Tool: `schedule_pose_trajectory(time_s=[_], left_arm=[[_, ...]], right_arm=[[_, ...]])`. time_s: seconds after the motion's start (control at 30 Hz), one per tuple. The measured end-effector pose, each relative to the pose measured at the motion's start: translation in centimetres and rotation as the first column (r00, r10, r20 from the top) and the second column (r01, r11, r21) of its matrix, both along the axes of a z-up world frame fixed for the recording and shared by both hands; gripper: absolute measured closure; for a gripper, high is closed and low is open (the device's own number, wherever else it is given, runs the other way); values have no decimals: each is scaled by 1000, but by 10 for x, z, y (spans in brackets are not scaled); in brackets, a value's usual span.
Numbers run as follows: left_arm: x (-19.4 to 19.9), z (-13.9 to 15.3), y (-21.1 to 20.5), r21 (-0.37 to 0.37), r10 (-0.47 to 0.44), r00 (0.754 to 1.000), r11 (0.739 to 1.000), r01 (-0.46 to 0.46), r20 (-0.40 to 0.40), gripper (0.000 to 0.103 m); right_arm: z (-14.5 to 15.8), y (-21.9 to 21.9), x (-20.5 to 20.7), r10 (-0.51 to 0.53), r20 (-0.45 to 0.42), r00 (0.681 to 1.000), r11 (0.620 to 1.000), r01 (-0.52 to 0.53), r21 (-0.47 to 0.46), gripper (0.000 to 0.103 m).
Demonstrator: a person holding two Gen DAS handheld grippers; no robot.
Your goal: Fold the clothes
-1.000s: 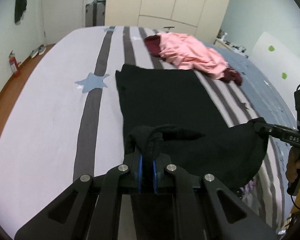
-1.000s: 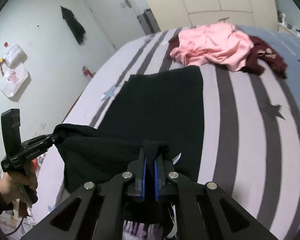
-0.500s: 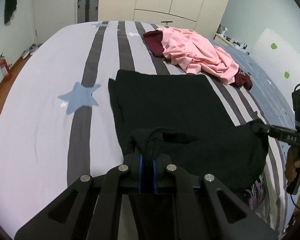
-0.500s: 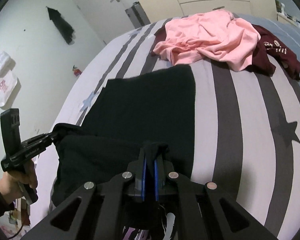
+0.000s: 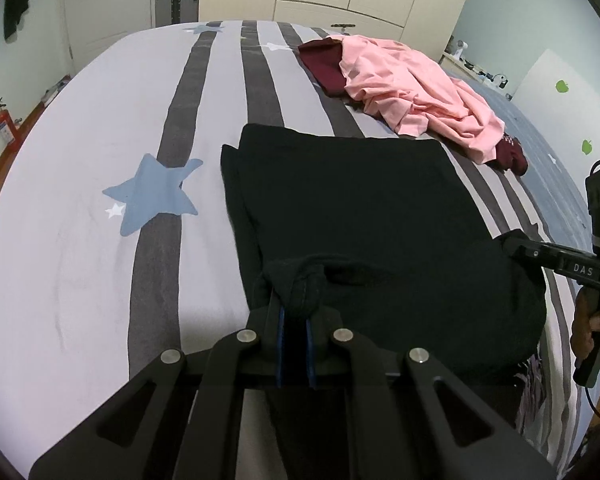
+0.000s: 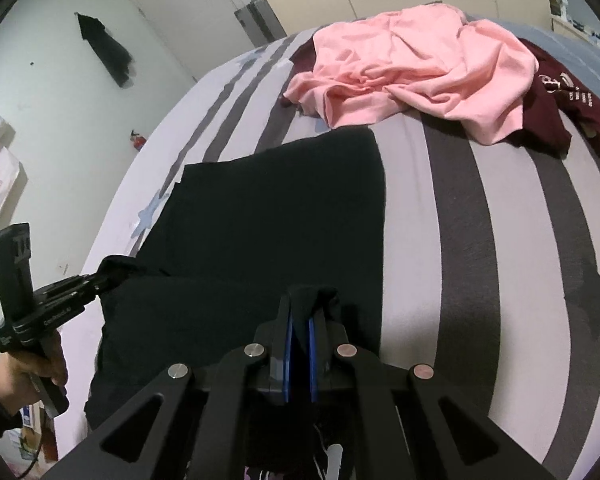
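Both grippers, left (image 5: 294, 312) and right (image 6: 300, 320), are clenched on the black garment's (image 5: 360, 204) near corners; its far hem lies straight ahead across the bed (image 5: 80, 140).

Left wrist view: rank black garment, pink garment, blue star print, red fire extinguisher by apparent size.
1. Flat black cloth garment, though nearest the camera.
2. Crumpled pink cloth garment.
3. Blue star print on the striped bedsheet.
4. Red fire extinguisher, far off at the wall.

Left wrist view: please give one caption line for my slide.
Both grippers, left gripper and right gripper, pinch the black garment over the striped bed.
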State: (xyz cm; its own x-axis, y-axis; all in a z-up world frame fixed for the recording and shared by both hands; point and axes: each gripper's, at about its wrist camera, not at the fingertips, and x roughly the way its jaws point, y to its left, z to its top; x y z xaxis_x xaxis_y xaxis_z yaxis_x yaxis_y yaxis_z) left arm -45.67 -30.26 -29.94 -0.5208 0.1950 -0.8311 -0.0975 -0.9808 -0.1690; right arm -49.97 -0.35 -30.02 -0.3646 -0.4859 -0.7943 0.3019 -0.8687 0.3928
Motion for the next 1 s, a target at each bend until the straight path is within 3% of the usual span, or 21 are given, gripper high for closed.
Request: schedule_pose_trajectory(time_s=[0.3,0.47,0.6,0.67,0.7,0.73,0.77,0.8,0.9,0.97,1.0], left_arm=[[-7,-3,1,-8,4,1000,1000,-4,3,97],[-9,-6,-7,59,30,999,998,-32,29,95],[1,10,-7,59,25,1000,998,-25,-10,88],[11,21,-7,56,36,998,998,-32,-58,74],[15,25,-10,71,60,995,996,-55,-78,55],[19,29,-14,90,87,991,993,-79,-98,36],[22,32,-20,114,121,985,988,-108,-120,32],[23,33,-23,117,137,982,986,-122,-128,31],[25,37,-26,107,143,980,986,-129,-139,34],[36,42,-20,94,112,982,991,-98,-155,46],[42,44,-16,87,94,982,993,-80,-163,59]], right_arm=[[-6,1,-9,8,5,1000,1000,-8,-3,98],[-20,-1,-12,21,59,998,1000,-21,7,96],[-11,15,-10,16,76,997,997,-10,-75,90],[-4,24,-5,7,66,998,994,1,-107,86],[0,30,-1,-5,54,999,993,12,-115,79],[4,35,2,-17,42,999,992,22,-122,66],[8,41,6,-29,30,999,991,33,-130,60],[11,46,9,-47,24,999,989,50,-141,53],[16,56,16,-82,9,997,987,83,-137,53],[21,54,28,-71,-20,997,991,68,-114,53],[24,53,34,-63,-37,997,993,59,-101,53]])
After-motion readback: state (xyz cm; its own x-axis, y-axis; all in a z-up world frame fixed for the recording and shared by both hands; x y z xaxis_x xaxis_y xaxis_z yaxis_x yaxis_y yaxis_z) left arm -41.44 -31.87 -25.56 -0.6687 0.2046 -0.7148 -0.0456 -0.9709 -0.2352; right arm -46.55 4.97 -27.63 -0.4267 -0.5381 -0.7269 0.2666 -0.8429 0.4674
